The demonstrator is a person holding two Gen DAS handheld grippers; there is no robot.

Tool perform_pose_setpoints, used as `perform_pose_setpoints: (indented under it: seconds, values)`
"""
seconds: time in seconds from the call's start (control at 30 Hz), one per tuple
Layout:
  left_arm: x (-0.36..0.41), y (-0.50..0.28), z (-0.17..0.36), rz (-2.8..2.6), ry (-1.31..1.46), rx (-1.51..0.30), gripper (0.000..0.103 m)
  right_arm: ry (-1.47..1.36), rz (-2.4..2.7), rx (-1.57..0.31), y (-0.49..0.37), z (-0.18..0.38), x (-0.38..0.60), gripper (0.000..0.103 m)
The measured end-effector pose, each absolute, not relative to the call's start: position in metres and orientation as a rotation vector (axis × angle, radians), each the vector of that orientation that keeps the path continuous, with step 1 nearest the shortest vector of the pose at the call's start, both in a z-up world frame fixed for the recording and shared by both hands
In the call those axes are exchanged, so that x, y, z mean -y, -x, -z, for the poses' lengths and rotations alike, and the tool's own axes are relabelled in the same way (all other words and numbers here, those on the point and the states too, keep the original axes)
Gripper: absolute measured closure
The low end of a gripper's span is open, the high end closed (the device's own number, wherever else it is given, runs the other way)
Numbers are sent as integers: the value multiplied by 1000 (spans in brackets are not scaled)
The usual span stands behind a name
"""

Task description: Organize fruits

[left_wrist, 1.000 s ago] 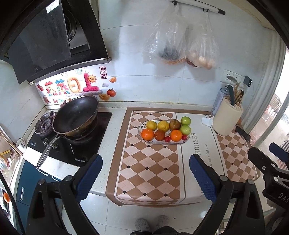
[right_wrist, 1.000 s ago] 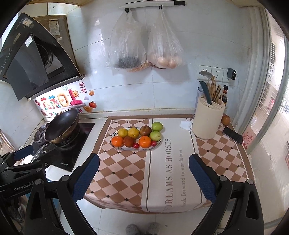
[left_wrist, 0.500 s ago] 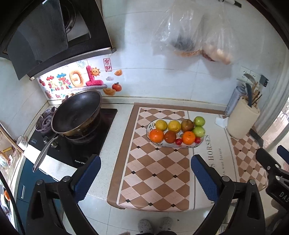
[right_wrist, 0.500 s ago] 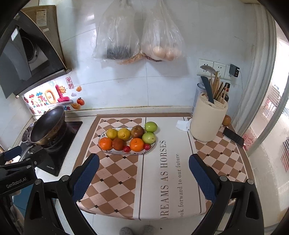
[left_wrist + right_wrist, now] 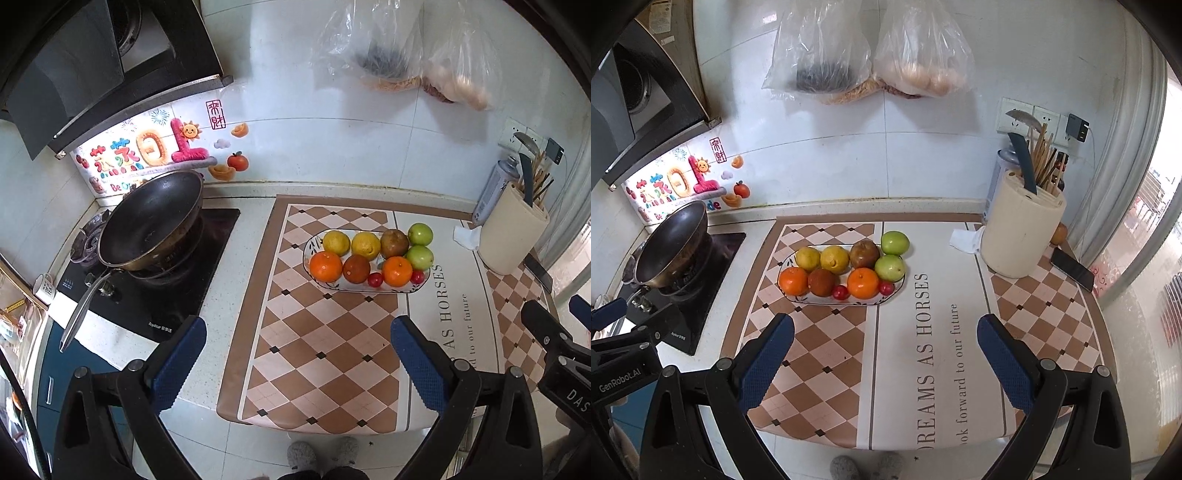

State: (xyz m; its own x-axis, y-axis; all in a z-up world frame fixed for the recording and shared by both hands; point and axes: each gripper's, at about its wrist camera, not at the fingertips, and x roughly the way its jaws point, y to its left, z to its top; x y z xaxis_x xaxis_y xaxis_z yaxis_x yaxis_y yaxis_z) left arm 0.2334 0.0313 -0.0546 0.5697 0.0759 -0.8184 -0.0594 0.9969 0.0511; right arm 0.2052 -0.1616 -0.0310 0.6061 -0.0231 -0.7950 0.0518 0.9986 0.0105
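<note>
Left gripper: jaws spread wide, nothing between the blue pads, both fingers level and pointing forward, raised clear of any surface. Right gripper: jaws likewise spread wide, blue pads bare, nothing held, also raised. The two grippers sit side by side, apart, each partly visible at the edge of the other's view.

White countertop, checkered mat, fruit plate, utensil holder, phone, stove
</note>
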Motion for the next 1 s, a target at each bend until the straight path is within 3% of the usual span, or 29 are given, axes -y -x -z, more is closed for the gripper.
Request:
perform_pose_setpoints:
  seconds: [1.0]
  values:
    - [-33, -220, 43, -35, -36, -949, 1, -39, 30, -913, -188, 15, 151, 2]
